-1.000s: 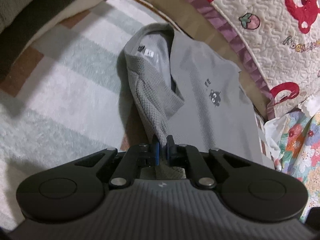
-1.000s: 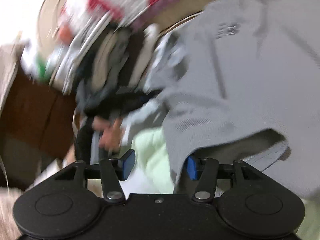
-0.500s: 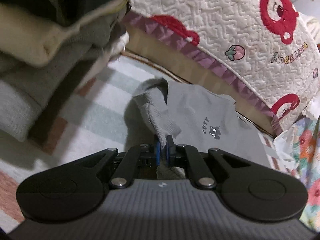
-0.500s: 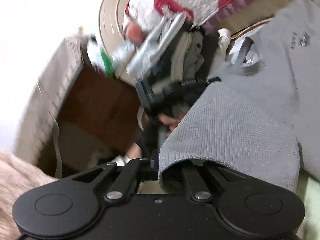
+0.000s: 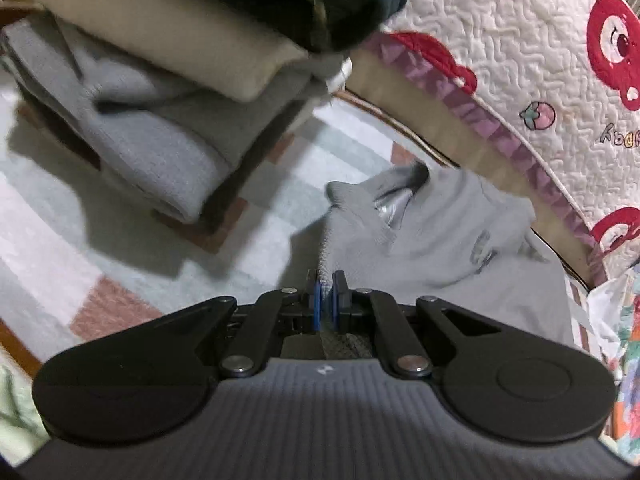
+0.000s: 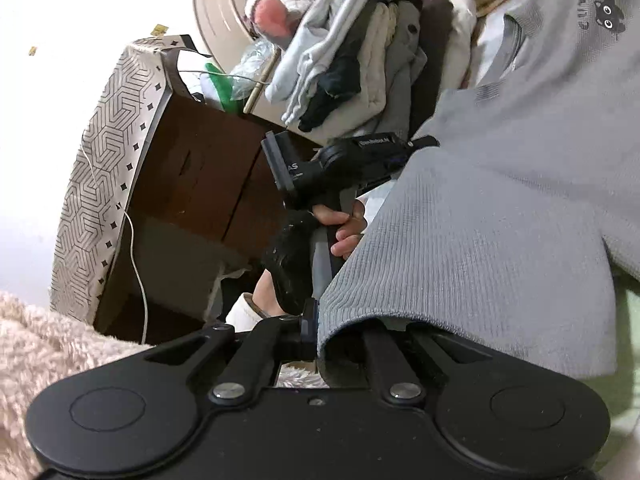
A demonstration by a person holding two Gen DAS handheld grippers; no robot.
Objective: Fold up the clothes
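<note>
Both tongs are pinching the grey shirt (image 5: 440, 224): the left tongs (image 5: 327, 294) are pressed together on one edge, the right tongs (image 6: 316, 322) on a ribbed hem. The shirt is hanging between them, its rest lying on the checked blanket (image 5: 132, 240). I think a thin pinch may be slipping out, or the cloth may be brushing the stack of folded clothes (image 5: 160, 92) nearby and toppling it.

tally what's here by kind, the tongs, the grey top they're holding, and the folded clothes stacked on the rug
Tongs: 2 (left tongs, right tongs, both pinching cloth)
Grey top: 1
Folded clothes in the stack, layers I can separate: 3 (grey, beige, dark)
Total: 6
</note>
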